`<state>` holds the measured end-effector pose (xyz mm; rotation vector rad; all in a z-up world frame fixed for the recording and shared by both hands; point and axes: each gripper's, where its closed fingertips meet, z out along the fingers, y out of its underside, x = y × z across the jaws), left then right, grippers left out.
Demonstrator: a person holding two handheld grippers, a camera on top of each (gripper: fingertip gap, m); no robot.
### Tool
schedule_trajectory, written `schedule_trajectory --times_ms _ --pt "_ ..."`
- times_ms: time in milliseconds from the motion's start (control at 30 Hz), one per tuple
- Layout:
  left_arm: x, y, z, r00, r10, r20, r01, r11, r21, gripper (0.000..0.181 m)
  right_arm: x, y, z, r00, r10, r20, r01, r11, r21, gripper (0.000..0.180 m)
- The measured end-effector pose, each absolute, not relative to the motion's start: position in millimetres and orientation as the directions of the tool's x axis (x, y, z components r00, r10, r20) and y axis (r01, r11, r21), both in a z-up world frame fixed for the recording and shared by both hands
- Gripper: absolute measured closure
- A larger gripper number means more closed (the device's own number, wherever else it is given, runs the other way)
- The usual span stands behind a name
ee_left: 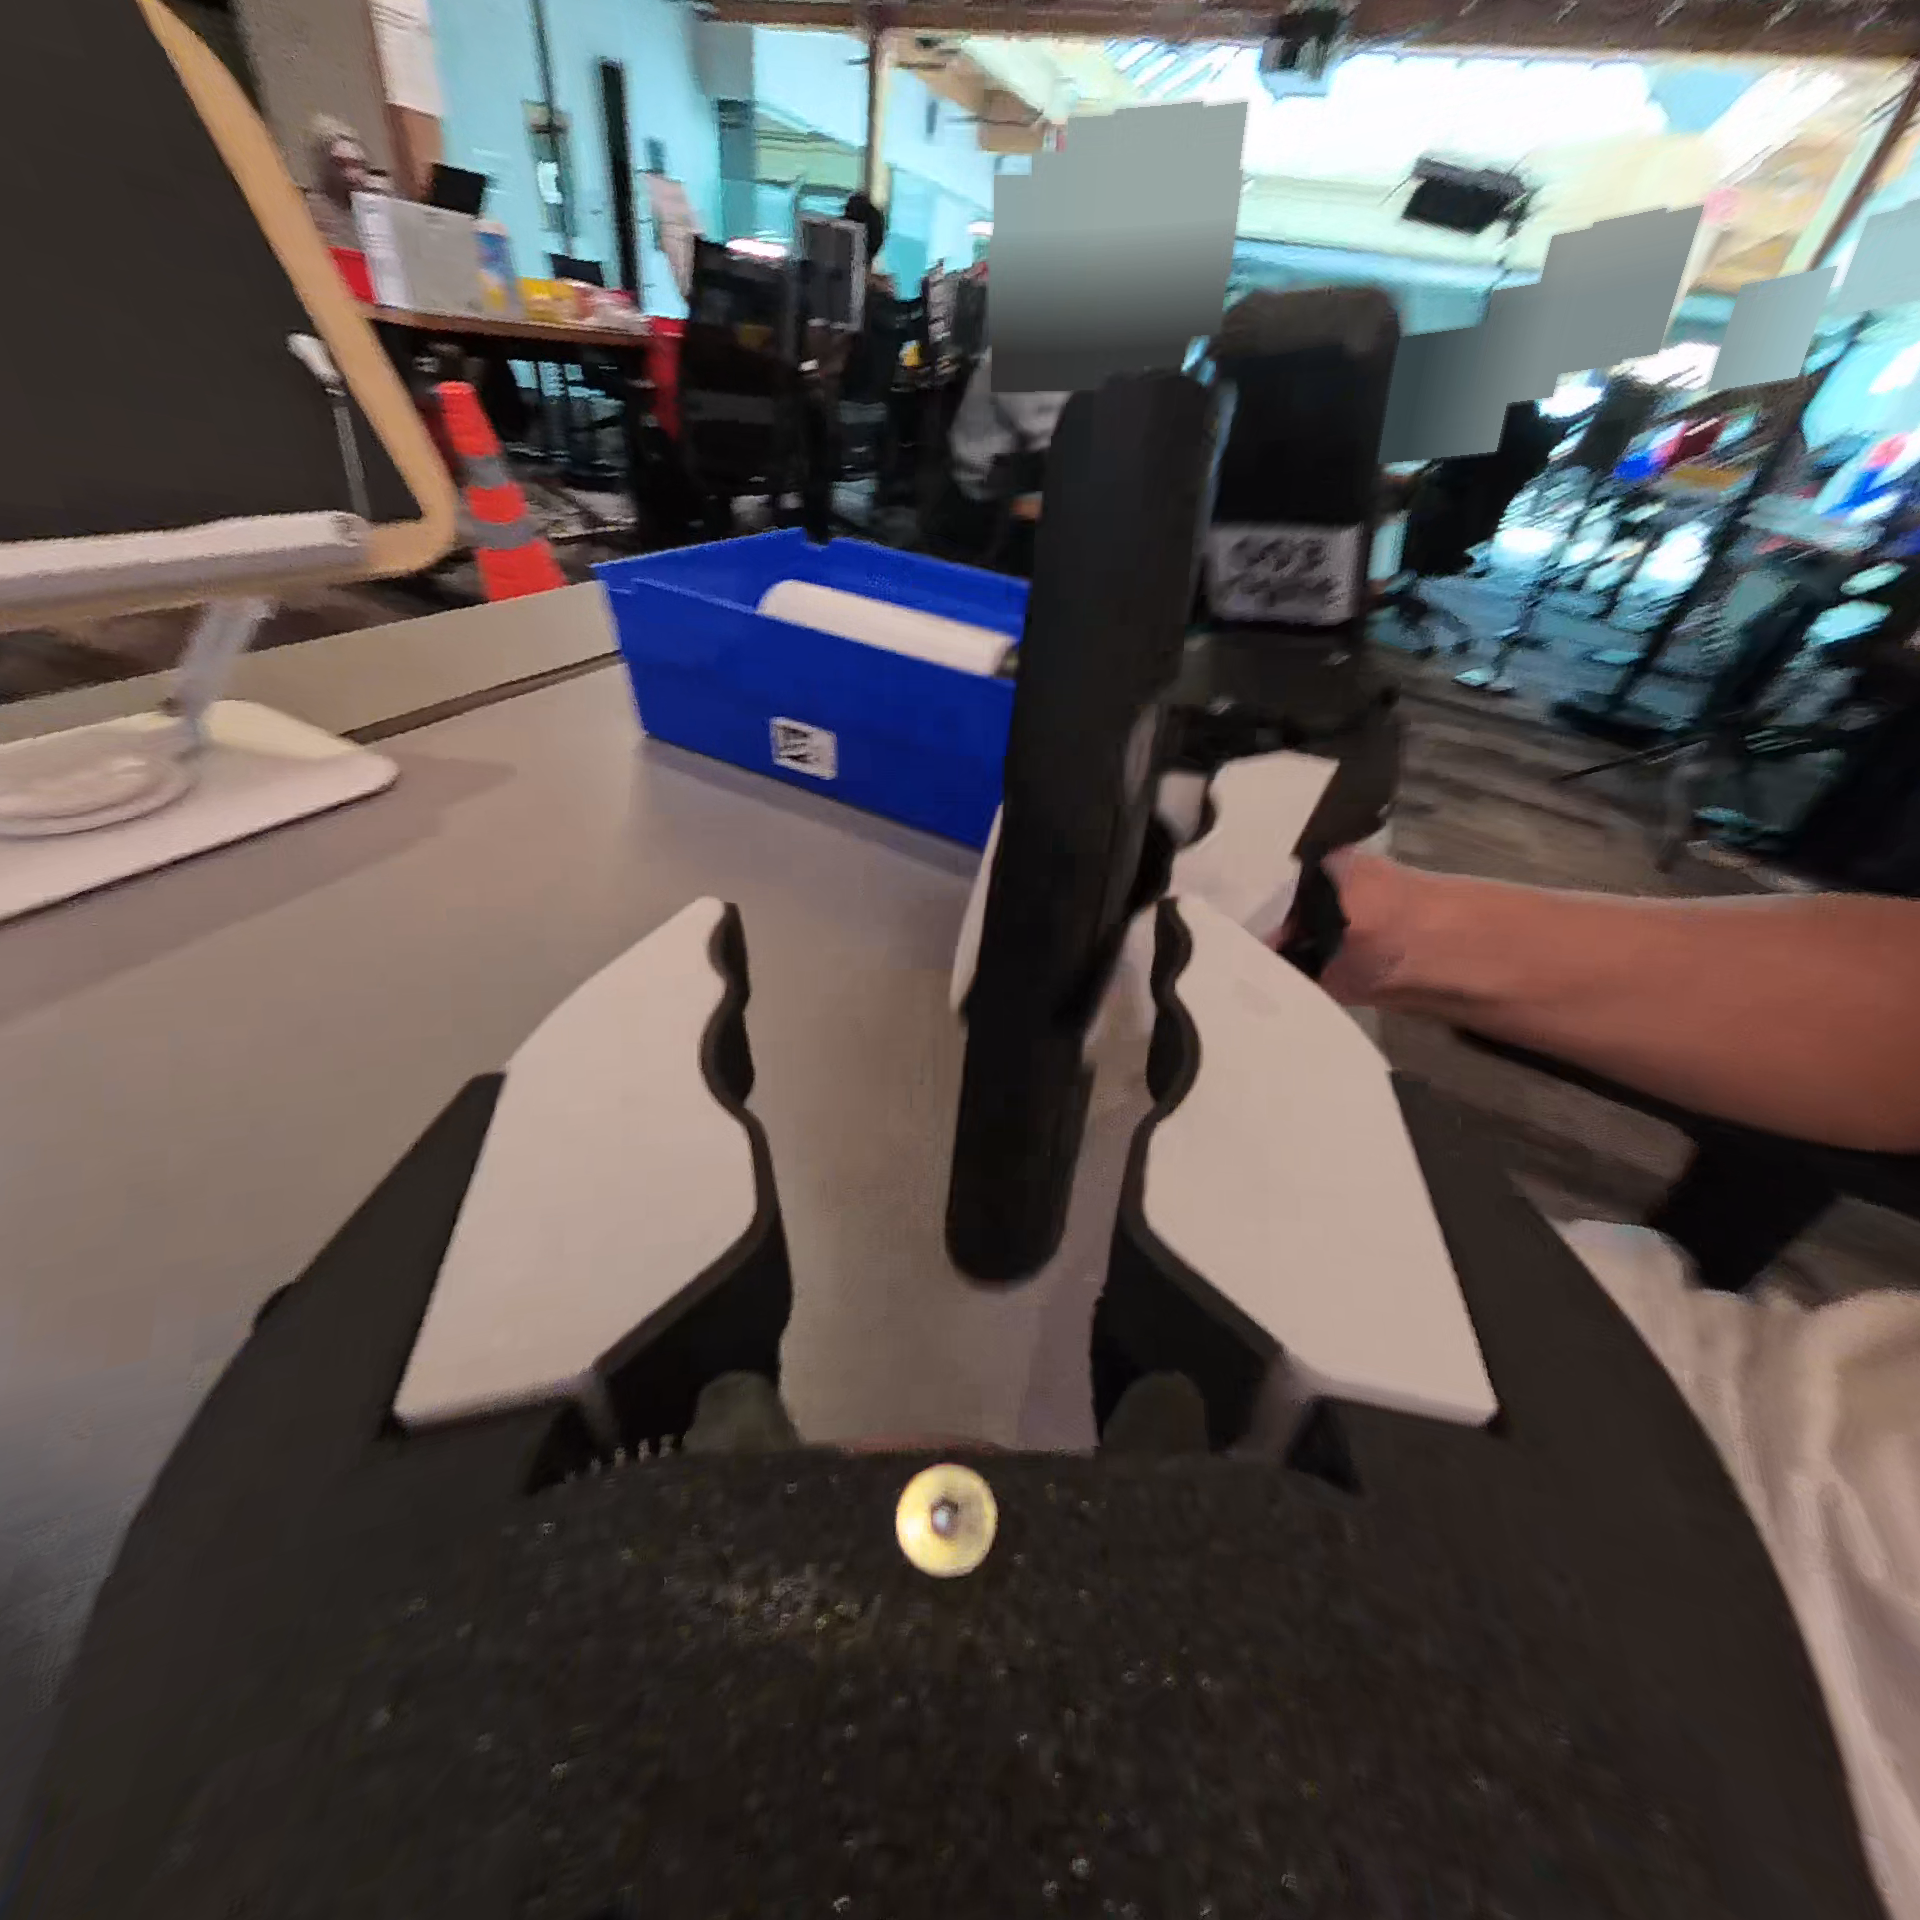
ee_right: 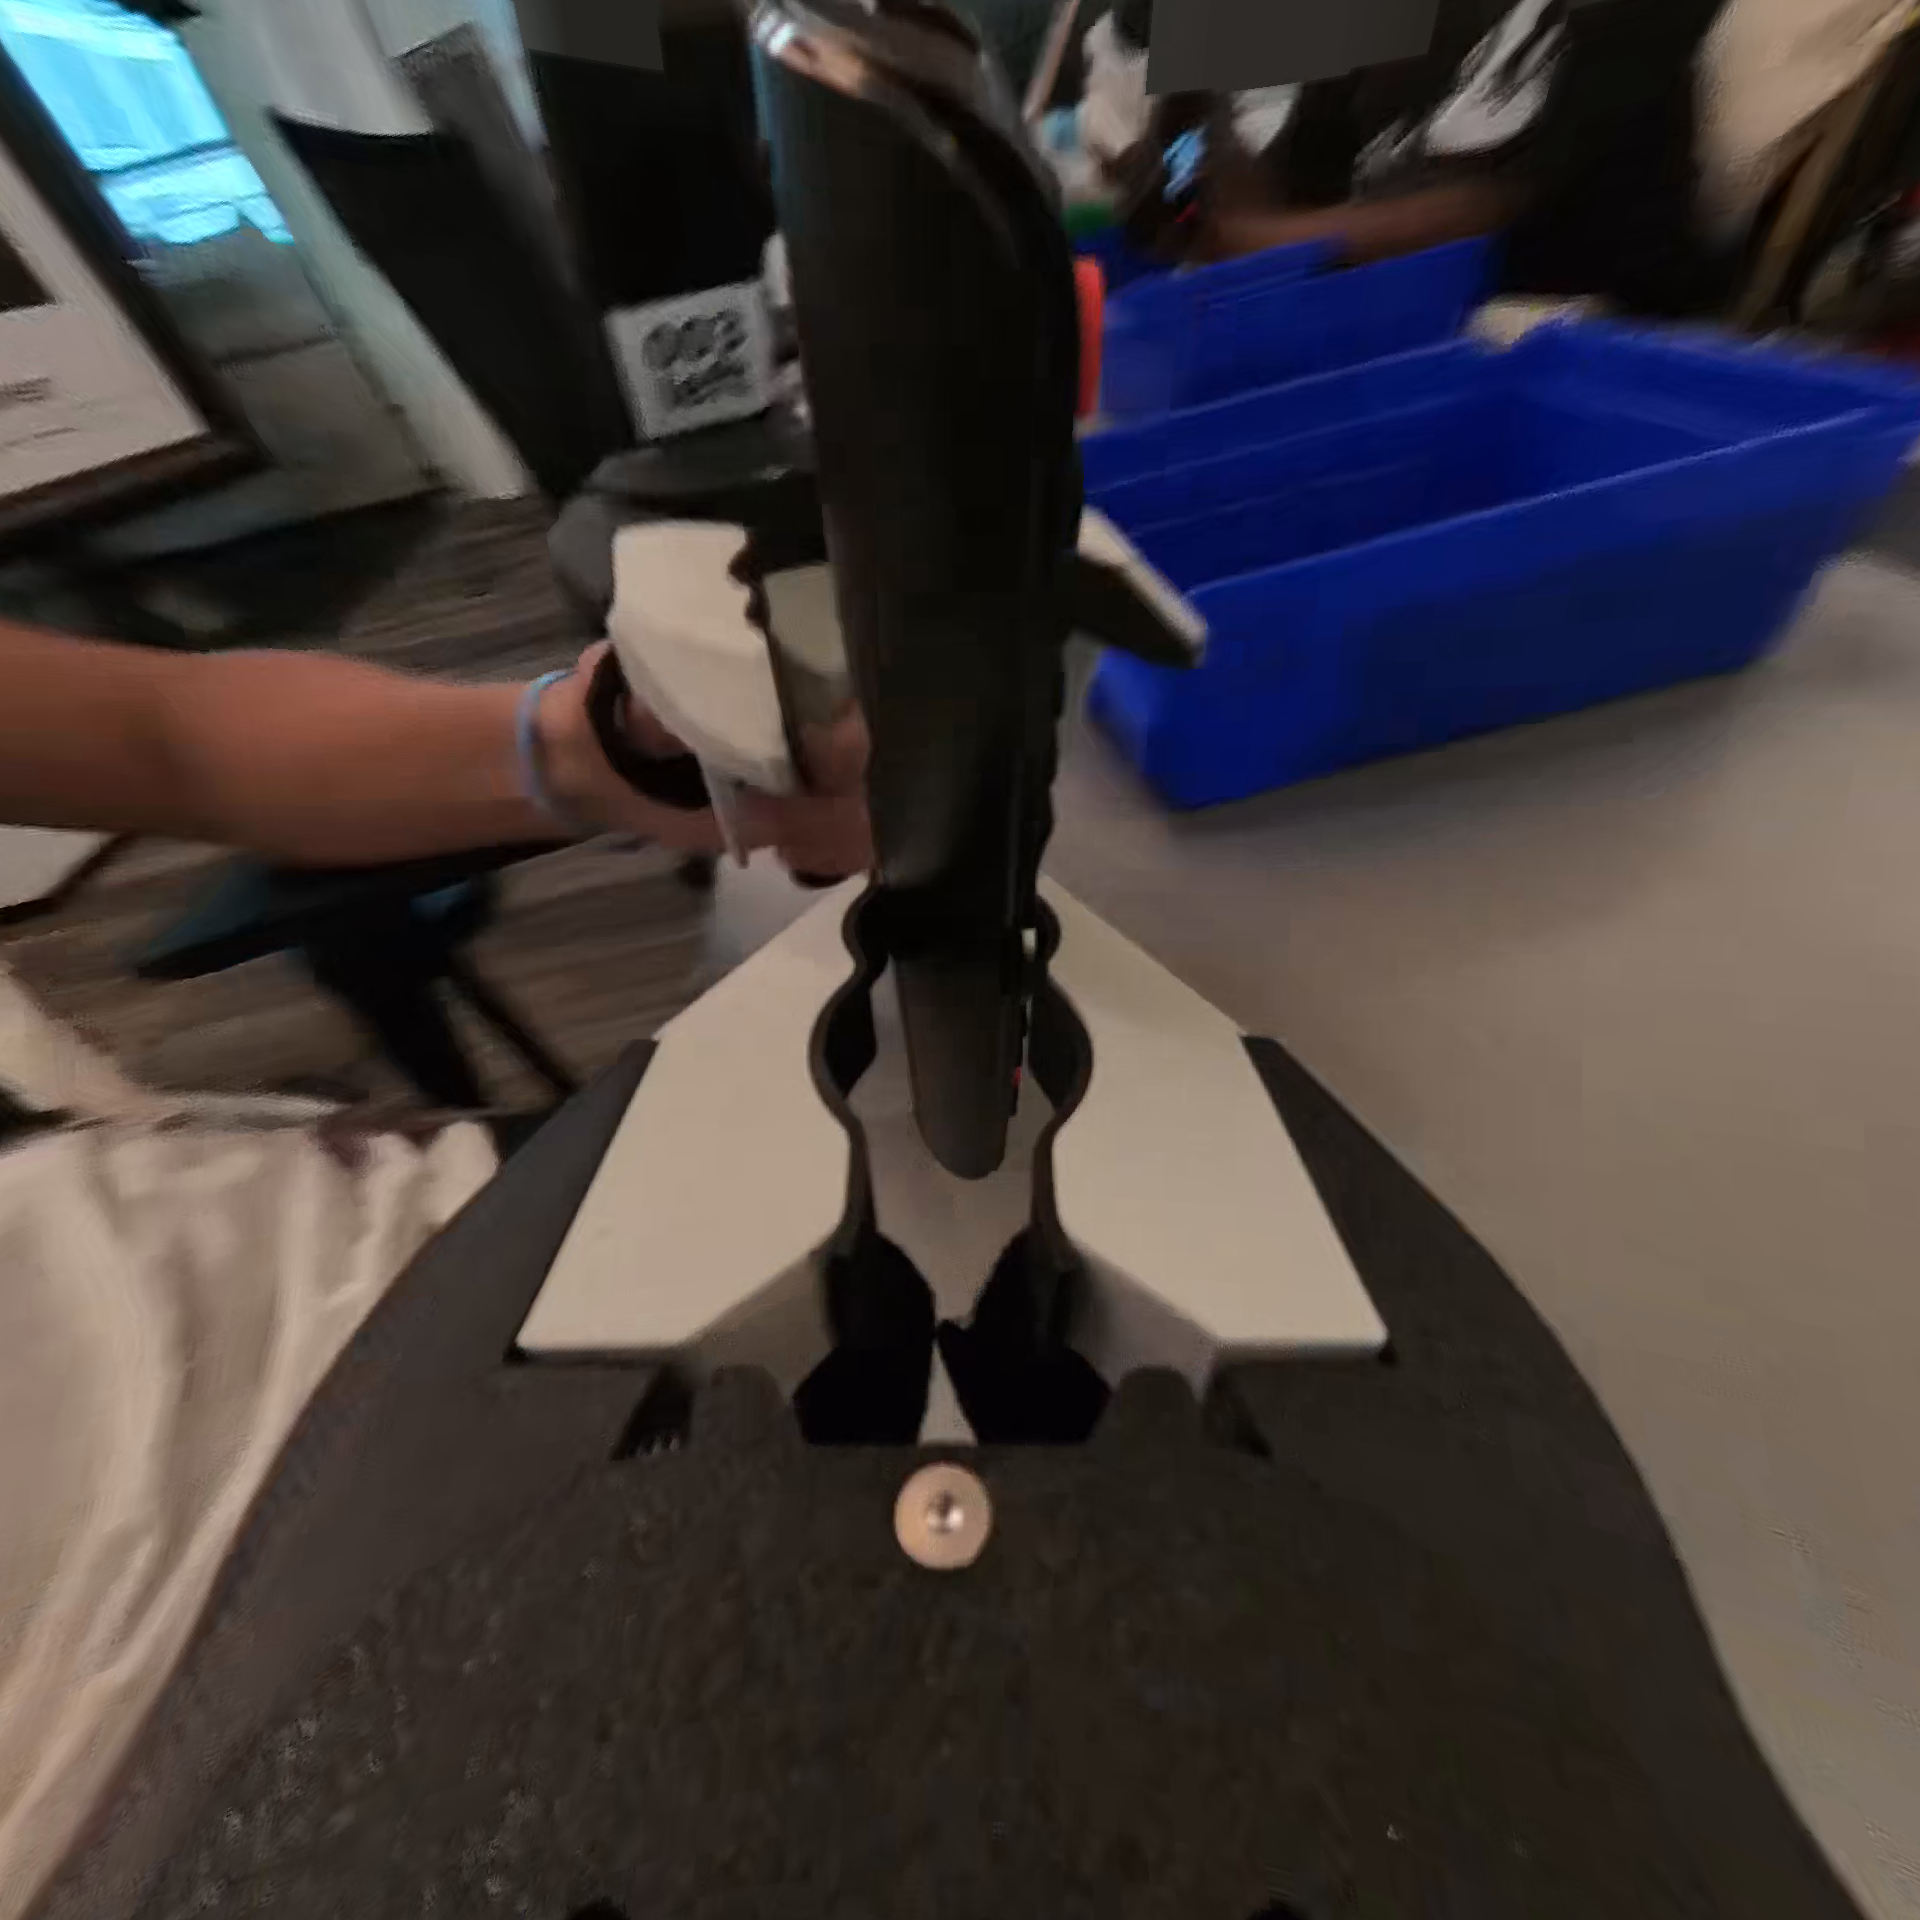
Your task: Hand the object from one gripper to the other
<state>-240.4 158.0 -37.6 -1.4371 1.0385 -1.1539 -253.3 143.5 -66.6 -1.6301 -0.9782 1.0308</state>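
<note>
1. At the far left of the left wrist view, a white tablet stand with a flat base sits on the grey bench, well apart from the handover. The bench surface between stand and gripper lies bare, which leaves the left gripper room to back away.
2. The left gripper is spread wide. The long, flat black plastic object stands upright between its white fingers, nearer the right one; I cannot tell if it touches.
3. Behind it, in the upper middle, a blue plastic bin holds a white roll; its near wall limits forward travel.
4. In the right wrist view, the right gripper is nearly closed, its wavy black pads pinching the object's lower end. That grip probably leaves the upper length free for the receiving gripper.
5. At mid-left of that view the other gripper already flanks the object's middle.
6. At the right, blue bins crowd the bench edge, so clear space lies lower right.
</note>
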Motion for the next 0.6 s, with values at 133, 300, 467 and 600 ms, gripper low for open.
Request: schedule_trajectory --times_ms 133,300,467,600 --pt "-247 140 -27 -0.032 -0.953 0.301 -0.013 -0.301 -0.954 0.112 -279 110 -94 0.122 0.933 -0.340 0.259 -0.360 -0.896 0.156" --pt "-245 119 -42 -0.142 -0.944 0.298 -0.154 -0.276 -0.949 0.120 -292 96 -102 0.068 0.915 -0.399 0.310 -0.399 -0.863 0.156" --pt "-242 114 -59 -0.138 -0.940 0.311 -0.259 -0.269 -0.928 0.157 -286 98 -111 0.087 0.904 -0.418 0.330 -0.422 -0.845 0.155" --pt "-246 135 -46 -0.040 -0.956 0.290 -0.176 -0.279 -0.944 0.157 -274 127 -97 0.166 0.910 -0.380 0.149 -0.404 -0.902 0.141"
